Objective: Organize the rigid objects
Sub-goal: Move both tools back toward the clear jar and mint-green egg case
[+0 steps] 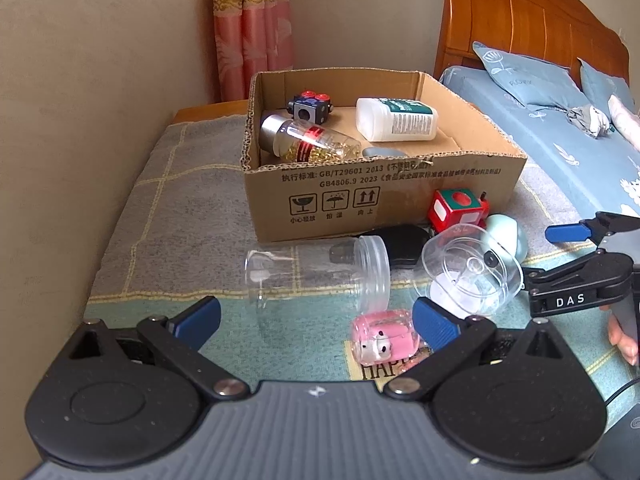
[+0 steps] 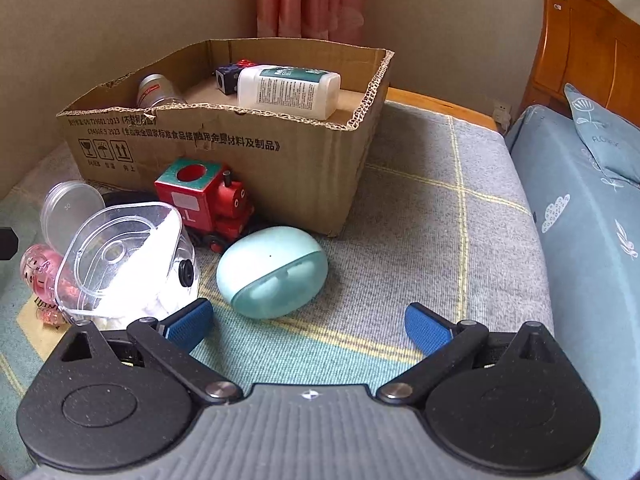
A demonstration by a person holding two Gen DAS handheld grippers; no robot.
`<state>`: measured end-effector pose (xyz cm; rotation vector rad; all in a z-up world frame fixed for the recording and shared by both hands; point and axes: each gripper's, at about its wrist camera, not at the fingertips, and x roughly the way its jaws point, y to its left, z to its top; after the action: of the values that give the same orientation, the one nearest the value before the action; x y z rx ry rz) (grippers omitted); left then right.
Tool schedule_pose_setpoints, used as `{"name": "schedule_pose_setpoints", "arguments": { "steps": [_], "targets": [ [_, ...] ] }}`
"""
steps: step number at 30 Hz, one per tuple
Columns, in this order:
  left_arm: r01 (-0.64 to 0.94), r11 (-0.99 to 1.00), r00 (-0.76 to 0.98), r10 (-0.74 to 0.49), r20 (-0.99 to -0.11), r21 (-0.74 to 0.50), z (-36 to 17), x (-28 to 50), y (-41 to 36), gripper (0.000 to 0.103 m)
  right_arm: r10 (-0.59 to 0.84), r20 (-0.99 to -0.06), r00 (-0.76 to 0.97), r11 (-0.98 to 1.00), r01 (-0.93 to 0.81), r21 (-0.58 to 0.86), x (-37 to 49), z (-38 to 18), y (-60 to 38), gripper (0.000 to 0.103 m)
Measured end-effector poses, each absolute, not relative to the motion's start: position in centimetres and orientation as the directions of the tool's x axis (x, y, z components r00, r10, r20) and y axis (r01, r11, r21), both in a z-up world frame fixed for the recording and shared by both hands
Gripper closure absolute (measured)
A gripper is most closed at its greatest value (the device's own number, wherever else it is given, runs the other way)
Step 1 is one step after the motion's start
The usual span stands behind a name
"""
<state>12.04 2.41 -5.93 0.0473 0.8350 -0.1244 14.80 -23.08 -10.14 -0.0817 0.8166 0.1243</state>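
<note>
Clearly a sort-into-box job, partway done: the cardboard box (image 1: 384,192) sits at the back of the blanket-covered surface (image 2: 440,208) and already holds a capsule bottle (image 1: 308,142) lying on its side, a white pill bottle (image 1: 396,119) also on its side, and a small dark cube with red caps (image 1: 310,107) in the far corner, so the box reads as the collection bin. Still outside, bunched against its front wall, are the red toy train (image 2: 208,204), the mint egg-shaped case (image 2: 272,272), a clear lidded container with white filling (image 2: 128,264), an empty clear jar (image 1: 316,276) tipped on its side, a pink piggy toy (image 1: 384,338) and a dark flat object (image 1: 400,246) half hidden behind the jar. The left gripper (image 1: 316,320) hangs low, fingers apart and empty, with the clear jar and the piggy toy in front of them, likely lining up on one of the two. The right gripper (image 2: 310,326) hangs just short of the mint case, fingers wide apart, holding nothing; the case sits slightly left of centre between them, a probable next pick. Round smooth case and clear plastics may slip or roll when pinched. A bed (image 2: 580,220) runs alongside on the right.
</note>
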Motion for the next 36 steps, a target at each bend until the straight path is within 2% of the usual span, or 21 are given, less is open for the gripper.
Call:
{"name": "schedule_pose_setpoints", "arguments": {
  "steps": [6, 17, 24, 32, 36],
  "targets": [
    [0.125, 0.992, 0.66, -0.09, -0.746, -0.01, -6.2, 12.9, 2.2, 0.001, 0.112, -0.717, 0.688, 0.983, -0.184, -0.023, 16.1, -10.2, -23.4, 0.0],
    [0.115, 0.993, 0.642, -0.072, -0.763, 0.003, -7.5, 14.8, 1.7, 0.001, 0.075, -0.695, 0.716, 0.992, -0.124, -0.022, 16.2, -10.6, -24.8, 0.0],
    [0.065, 0.997, 0.641, -0.007, -0.767, 0.046, -8.0, 15.3, 2.9, 0.001, 0.082, -0.689, 0.72, 0.99, -0.136, -0.024, 16.1, -10.6, -24.8, 0.0],
    [0.044, 0.999, 0.649, -0.015, -0.76, 0.017, -8.5, 15.3, 4.7, 0.001, 0.123, -0.702, 0.702, 0.98, -0.199, -0.028, 16.7, -10.4, -25.0, 0.0],
    [0.072, 0.997, 0.662, -0.018, -0.749, 0.04, -8.6, 15.5, 4.5, 0.001, 0.139, -0.694, 0.706, 0.963, -0.26, -0.072, 16.7, -10.2, -24.4, 0.0]
  ]
}}
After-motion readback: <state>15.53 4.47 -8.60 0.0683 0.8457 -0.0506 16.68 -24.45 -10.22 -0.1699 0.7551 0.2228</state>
